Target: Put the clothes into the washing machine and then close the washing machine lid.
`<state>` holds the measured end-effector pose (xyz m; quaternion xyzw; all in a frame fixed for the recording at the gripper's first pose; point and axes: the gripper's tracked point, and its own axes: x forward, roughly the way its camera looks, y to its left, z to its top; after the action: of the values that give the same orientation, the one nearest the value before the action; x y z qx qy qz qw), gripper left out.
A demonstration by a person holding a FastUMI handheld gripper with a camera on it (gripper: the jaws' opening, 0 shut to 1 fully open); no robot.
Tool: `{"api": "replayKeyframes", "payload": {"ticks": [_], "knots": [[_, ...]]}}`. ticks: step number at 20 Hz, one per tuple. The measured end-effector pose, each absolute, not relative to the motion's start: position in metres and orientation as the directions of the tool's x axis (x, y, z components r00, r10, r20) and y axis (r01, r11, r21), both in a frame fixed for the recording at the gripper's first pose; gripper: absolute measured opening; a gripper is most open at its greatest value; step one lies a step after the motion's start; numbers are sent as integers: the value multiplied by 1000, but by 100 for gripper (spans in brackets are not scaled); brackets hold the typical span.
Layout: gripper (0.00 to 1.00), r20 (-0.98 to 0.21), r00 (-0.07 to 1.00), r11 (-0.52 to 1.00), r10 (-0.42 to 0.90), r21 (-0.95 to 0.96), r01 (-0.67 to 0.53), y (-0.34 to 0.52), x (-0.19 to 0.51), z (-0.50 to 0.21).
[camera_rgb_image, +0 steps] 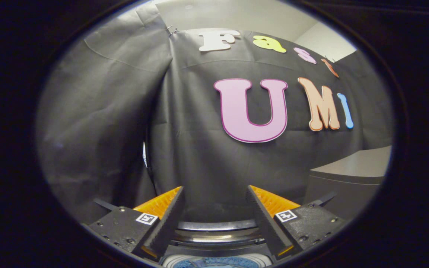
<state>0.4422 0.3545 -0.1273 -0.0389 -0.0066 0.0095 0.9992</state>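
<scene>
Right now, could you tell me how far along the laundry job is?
Blue clothes seem to lie already inside the washing machine, seen between the fingers. The gripper is open, holding nothing, aimed at the black cloth wall. Whether the lid is closed I cannot tell; closing likely remains.

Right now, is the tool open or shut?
Open: the tool has its fingers spread apart, nothing between them, above the washing machine.

Matt black cloth (199, 156), creased and softly folded, hangs as the booth wall. The gripper (214, 208) holds its fingers (169, 219) spread apart with nothing between them; their inner faces look ridged and rough, their mounts matt plastic. Between them lies the washing machine (216, 230) rim, glossy, smooth and light-catching. Beside the wall, a grey cabinet (352, 167) looks smooth and matt.
</scene>
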Motion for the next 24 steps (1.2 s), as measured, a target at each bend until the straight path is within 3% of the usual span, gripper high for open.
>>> {"api": "replayKeyframes", "payload": {"ticks": [16, 19, 24], "knots": [[99, 10, 998, 996, 60, -67, -59, 352, 405, -144], [98, -100, 995, 991, -9, -134, -5, 336, 384, -189], [97, -195, 981, 984, -5, -173, -29, 330, 352, -233]]}}
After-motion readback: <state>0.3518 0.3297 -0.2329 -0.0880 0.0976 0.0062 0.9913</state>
